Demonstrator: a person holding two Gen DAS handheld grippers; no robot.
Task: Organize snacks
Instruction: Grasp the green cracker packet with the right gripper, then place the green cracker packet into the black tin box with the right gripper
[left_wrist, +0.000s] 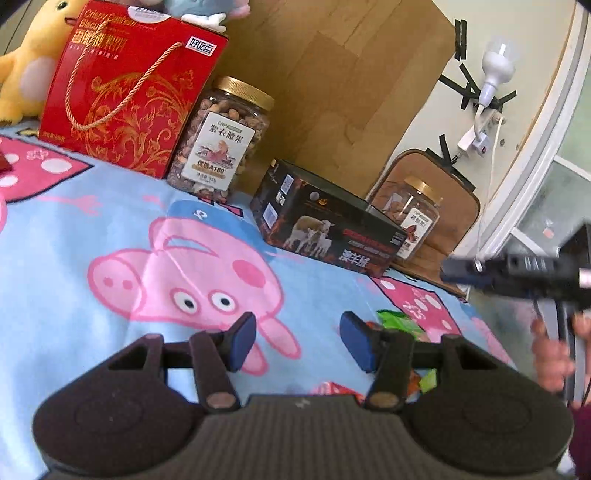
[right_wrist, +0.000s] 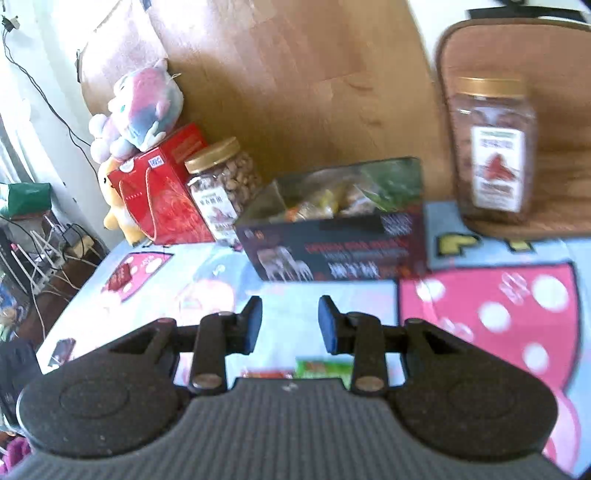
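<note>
Loose green and red snack packets (left_wrist: 400, 325) lie just near-right of the left gripper (left_wrist: 299, 341), both grippers' fingers (right_wrist: 253, 325) parted and empty, the right gripper (right_wrist: 290, 325) over them opening.

Right-hand jar (right_wrist: 493, 147) motion-blurred, snack packets (left_wrist: 402, 325) half hidden behind jaws

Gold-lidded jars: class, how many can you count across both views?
2. One jar of nuts stands beside the red gift box; the other jar stands on the brown mat right of the black box. Others may be hidden.
</note>
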